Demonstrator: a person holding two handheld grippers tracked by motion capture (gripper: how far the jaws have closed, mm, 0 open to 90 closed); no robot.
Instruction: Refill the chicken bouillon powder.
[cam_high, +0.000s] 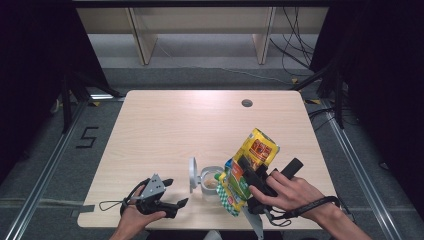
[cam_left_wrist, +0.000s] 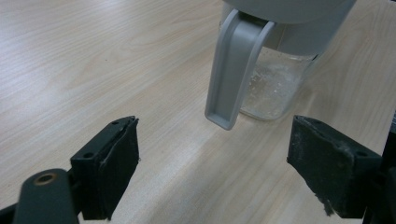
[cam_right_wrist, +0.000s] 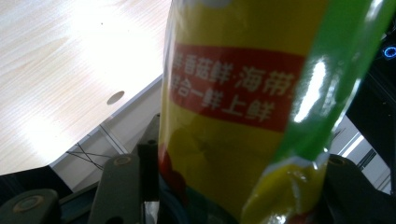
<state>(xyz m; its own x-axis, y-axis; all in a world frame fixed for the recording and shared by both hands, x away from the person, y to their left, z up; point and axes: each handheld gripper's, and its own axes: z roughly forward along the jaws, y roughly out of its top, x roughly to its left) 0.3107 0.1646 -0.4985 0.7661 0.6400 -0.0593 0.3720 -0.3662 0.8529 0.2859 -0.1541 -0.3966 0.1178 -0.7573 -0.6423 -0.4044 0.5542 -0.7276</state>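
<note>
Right gripper (cam_high: 252, 172) clamps yellow-green glossy bag (cam_high: 250, 165), red label with white Chinese characters; left gripper (cam_high: 175, 192) wide, nothing between.

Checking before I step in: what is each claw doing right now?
Left claw: open, holding nothing, aimed at the jar.
Right claw: closed on the yellow-green packet, tilted over the jar.
</note>
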